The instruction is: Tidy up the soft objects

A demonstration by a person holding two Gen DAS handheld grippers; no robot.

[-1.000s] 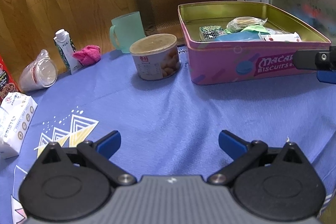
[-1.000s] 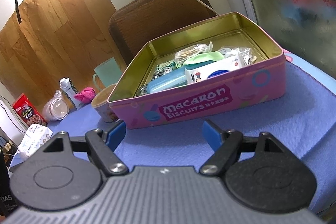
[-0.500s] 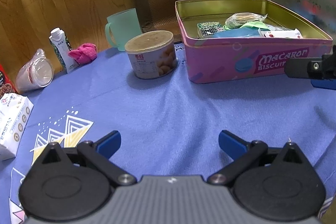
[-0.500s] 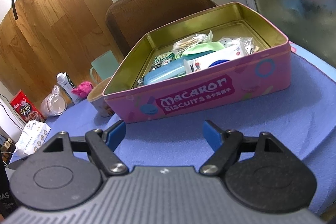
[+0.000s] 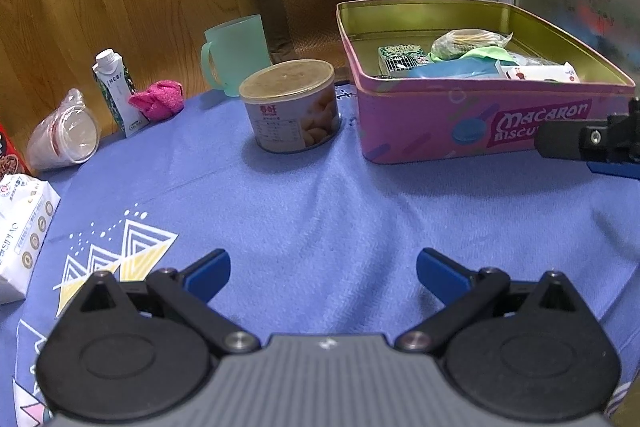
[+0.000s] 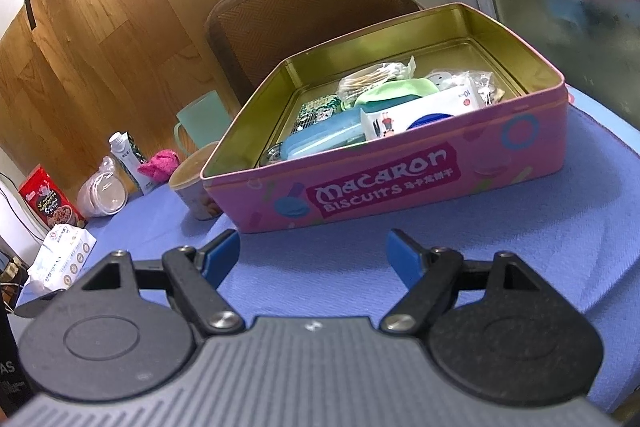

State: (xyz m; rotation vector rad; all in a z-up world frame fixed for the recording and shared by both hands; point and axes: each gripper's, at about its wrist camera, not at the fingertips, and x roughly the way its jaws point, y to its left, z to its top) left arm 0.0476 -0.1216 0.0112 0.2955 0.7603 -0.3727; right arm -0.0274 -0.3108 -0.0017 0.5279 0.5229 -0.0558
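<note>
My left gripper (image 5: 322,273) hangs over the blue tablecloth (image 5: 320,211) with its jaws apart and nothing between them. My right gripper (image 6: 312,253) is likewise spread wide and empty, just in front of the pink biscuit tin (image 6: 400,187). The tin is open, holding a green cloth (image 6: 400,89), a blue pouch (image 6: 324,137) and some packets; I cannot make out what lies under them. A pink towel (image 5: 158,99) sits bunched at the far edge of the table, beside a small carton (image 5: 116,89) and well apart from the tin, with a round can (image 5: 292,105) between them.
</note>
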